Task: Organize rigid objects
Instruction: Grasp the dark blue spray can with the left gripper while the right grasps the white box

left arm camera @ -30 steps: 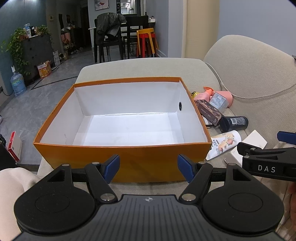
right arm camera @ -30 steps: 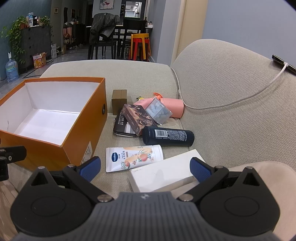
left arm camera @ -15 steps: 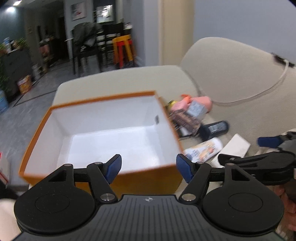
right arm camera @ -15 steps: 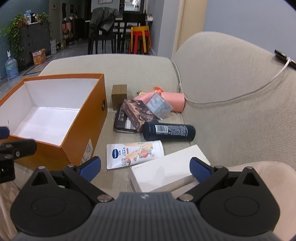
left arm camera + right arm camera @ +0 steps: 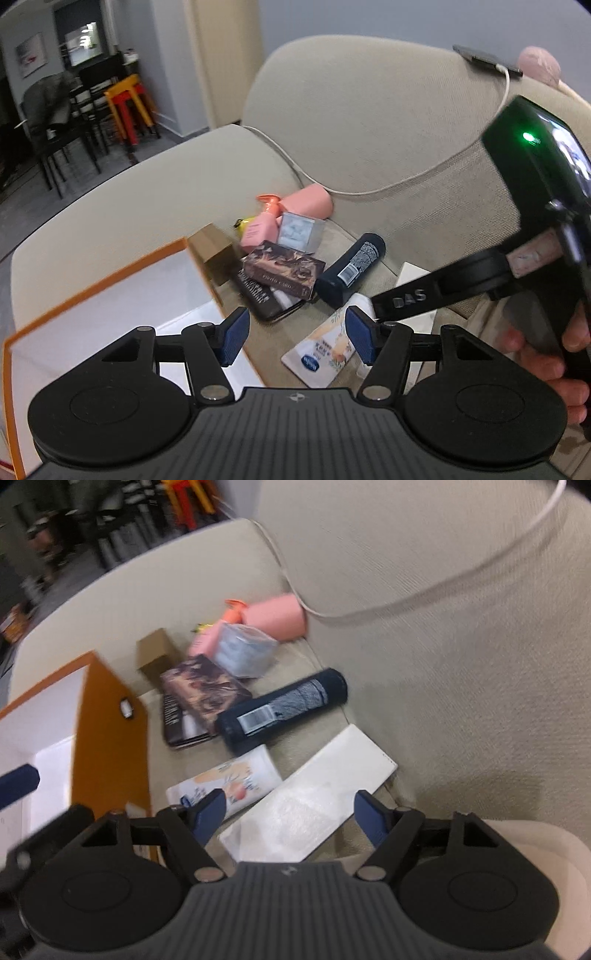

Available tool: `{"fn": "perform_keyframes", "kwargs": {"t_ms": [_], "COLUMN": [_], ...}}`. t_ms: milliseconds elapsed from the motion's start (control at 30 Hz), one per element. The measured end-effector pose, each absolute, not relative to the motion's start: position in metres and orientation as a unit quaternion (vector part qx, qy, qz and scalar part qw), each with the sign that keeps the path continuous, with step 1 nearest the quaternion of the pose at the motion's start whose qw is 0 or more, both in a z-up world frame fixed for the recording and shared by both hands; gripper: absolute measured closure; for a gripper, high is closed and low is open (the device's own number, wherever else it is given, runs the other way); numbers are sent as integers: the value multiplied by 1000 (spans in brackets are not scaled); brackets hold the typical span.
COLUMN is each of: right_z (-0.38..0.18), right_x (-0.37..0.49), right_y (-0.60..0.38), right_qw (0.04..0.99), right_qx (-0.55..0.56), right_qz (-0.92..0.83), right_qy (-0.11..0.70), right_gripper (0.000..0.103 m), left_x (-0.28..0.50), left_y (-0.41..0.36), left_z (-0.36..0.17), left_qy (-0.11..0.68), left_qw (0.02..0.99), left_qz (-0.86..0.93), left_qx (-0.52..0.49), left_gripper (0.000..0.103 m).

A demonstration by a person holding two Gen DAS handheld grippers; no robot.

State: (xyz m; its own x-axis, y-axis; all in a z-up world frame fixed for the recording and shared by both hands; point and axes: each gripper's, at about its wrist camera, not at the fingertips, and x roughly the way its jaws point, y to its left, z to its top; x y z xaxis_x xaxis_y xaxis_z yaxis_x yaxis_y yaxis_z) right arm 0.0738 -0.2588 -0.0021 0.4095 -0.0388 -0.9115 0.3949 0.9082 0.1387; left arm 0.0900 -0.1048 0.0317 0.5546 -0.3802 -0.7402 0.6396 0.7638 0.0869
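I am looking at a beige sofa (image 5: 369, 122) with a dining area behind it, chairs and a red and yellow stool (image 5: 125, 107). On the seat stands an orange box (image 5: 92, 291), open, its white inside bare where I can see it. Everything else lies to the right of that box: a small brown carton (image 5: 155, 657) at its far corner, a dark patterned box (image 5: 203, 690) leaning over a flat black case (image 5: 177, 723), a dark bottle (image 5: 284, 705) on its side beyond them, a pink bottle (image 5: 262, 225) and a clear wrapped cube (image 5: 243, 653) farther back. Nearest me lie a printed tube (image 5: 236, 779) and a flat white box (image 5: 310, 801). A white cable (image 5: 369, 192) trails across the backrest. My left gripper (image 5: 291, 336) is spread wide over the tube, holding nothing. My right gripper (image 5: 288, 816) is wide too, empty, above the white box; its arm crosses the left view and hides part of that box.
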Motion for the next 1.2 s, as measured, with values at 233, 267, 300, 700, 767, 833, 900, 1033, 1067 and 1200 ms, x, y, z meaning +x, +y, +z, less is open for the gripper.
{"fn": "perform_keyframes", "kwargs": {"t_ms": [233, 267, 300, 700, 767, 833, 900, 1033, 1067, 1200], "right_z": [-28, -31, -34, -82, -80, -74, -68, -58, -55, -37], "right_x": [108, 111, 113, 119, 118, 118, 121, 123, 123, 129], "right_y": [-295, -300, -304, -345, -346, -344, -336, -334, -336, -340], "right_qw": [739, 731, 721, 642, 649, 671, 696, 722, 730, 755], "right_qx": [305, 319, 331, 405, 411, 416, 405, 387, 383, 336], "right_qz": [-180, -188, -196, -234, -223, -193, -153, -143, -141, -168], "right_qy": [573, 574, 576, 607, 600, 582, 572, 555, 548, 537], "right_gripper": [17, 17, 17, 34, 45, 67, 72, 73, 73, 73], "left_x": [118, 122, 126, 161, 166, 171, 177, 188, 191, 198], "left_y": [-123, -126, -128, -163, -168, -172, -175, -181, -182, -194], "left_z": [21, 19, 17, -12, -16, -19, -22, -25, -26, -28], "left_qy": [392, 396, 401, 442, 449, 457, 465, 479, 482, 479], "left_qw": [841, 838, 835, 792, 785, 777, 770, 761, 758, 751], "left_qz": [-314, -316, -318, -349, -352, -356, -360, -361, -364, -379], "left_qx": [199, 202, 204, 235, 242, 246, 247, 246, 245, 251], "left_gripper": [34, 34, 34, 34, 34, 35, 35, 35, 36, 37]}}
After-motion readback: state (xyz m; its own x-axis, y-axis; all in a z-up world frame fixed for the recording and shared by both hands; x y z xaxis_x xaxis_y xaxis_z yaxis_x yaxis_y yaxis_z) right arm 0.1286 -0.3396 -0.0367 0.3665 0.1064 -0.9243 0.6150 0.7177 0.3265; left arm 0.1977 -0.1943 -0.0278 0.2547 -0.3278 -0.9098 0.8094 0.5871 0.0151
